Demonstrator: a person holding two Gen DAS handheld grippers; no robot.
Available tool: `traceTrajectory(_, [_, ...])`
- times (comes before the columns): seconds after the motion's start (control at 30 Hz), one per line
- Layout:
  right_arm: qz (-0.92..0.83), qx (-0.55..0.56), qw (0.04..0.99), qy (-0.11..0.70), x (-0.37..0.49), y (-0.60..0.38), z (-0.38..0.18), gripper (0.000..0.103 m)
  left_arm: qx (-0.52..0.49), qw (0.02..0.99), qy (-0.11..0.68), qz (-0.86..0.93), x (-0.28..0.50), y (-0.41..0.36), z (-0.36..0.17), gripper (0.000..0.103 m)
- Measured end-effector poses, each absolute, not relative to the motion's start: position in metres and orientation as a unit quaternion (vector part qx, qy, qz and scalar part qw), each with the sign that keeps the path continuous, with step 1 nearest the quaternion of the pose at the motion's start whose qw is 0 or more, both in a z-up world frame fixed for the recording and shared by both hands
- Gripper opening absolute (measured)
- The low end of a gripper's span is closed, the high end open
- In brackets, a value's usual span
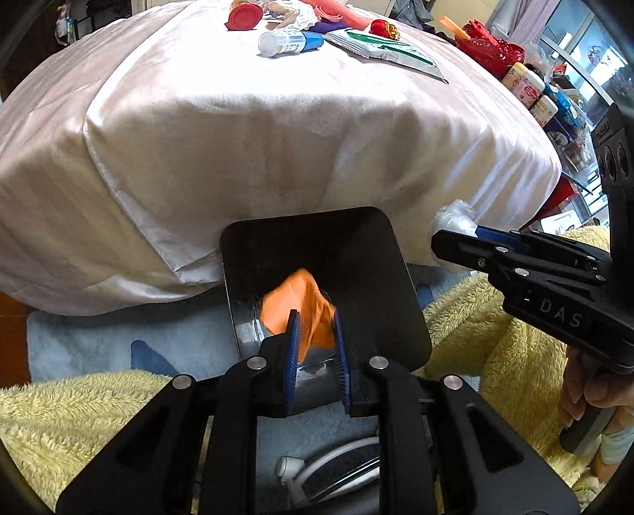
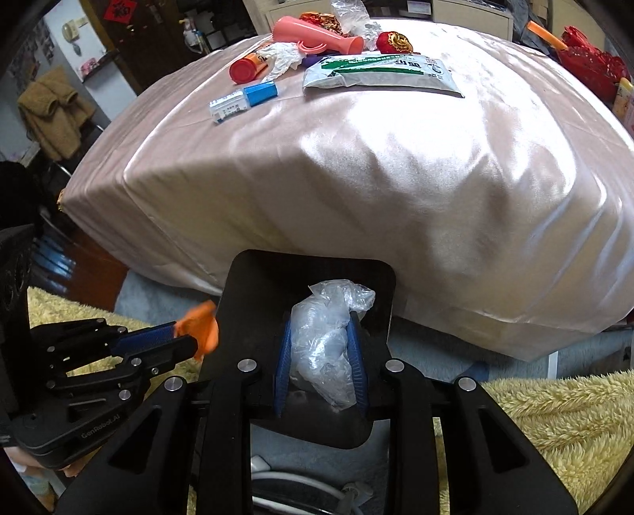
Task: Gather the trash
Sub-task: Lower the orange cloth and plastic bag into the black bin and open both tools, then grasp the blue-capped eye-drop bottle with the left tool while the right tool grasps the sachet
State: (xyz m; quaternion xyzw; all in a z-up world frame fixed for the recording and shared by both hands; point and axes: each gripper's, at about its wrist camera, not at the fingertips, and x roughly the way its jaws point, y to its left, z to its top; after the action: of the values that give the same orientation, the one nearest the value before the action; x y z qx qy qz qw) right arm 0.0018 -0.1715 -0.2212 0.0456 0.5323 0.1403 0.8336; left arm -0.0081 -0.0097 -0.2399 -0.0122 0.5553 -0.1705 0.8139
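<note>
My left gripper [image 1: 317, 348] grasps an orange scrap [image 1: 301, 305] over the black bin [image 1: 380, 277]. Right gripper [image 2: 321, 356] at its 3 o'clock clenches crumpled clear plastic [image 2: 329, 336].

A lived-in room of a home. Beyond the fingers stands a table under a pale satin cloth [image 2: 356, 178], strewn at its far end with household odds: a pink plastic horn [image 2: 317, 37], a red-capped tube [image 2: 247, 67], a green-and-white packet [image 2: 380, 71]. Below the fingers lie yellow fleece blankets [image 2: 554, 416], and far off to their left a brown towel [image 2: 51, 111] hangs by a dark wooden door [image 2: 146, 35].
</note>
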Motion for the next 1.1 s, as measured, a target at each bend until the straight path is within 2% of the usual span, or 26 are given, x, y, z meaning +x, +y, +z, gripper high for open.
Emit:
traceTrajectory(0.13, [0.138,0.049,0.833,0.534,0.003,-0.173,-0.222,0.036,-0.007,0.814,0.556,-0.171,-0.008,-0.010,-0.240,0.017])
traceTrajectory(0.2, [0.136,0.050,0.833,0.534,0.003,-0.172,-0.222,0.053,-0.005,0.814,0.556,-0.170,-0.007,-0.009,-0.239,0.019])
traceTrajectory(0.23, [0.135,0.050,0.834,0.533,0.003,-0.173,-0.222,0.057,-0.004,0.814,0.556,-0.168,-0.007,-0.009,-0.238,0.021])
traceTrajectory(0.43, [0.123,0.054,0.840,0.526,0.004,-0.179,-0.219,0.074,0.007,0.819,0.552,-0.156,-0.005,-0.008,-0.236,0.046])
traceTrajectory(0.5, [0.115,0.053,0.842,0.525,0.005,-0.183,-0.217,0.081,0.011,0.822,0.549,-0.151,-0.005,-0.007,-0.233,0.060])
traceTrajectory(0.53, [0.111,0.053,0.843,0.524,0.006,-0.186,-0.216,0.082,0.014,0.824,0.547,-0.149,-0.005,-0.006,-0.232,0.063])
traceTrajectory(0.6, [0.101,0.054,0.847,0.518,0.007,-0.193,-0.212,0.087,0.017,0.828,0.542,-0.142,-0.003,-0.004,-0.227,0.077])
traceTrajectory(0.7, [0.086,0.062,0.855,0.507,0.011,-0.206,-0.202,0.087,0.019,0.837,0.530,-0.131,0.000,0.000,-0.218,0.090])
traceTrajectory(1.1, [0.060,0.061,0.886,0.457,0.043,-0.229,-0.158,0.087,0.034,0.869,0.476,-0.134,0.031,-0.005,-0.170,0.092])
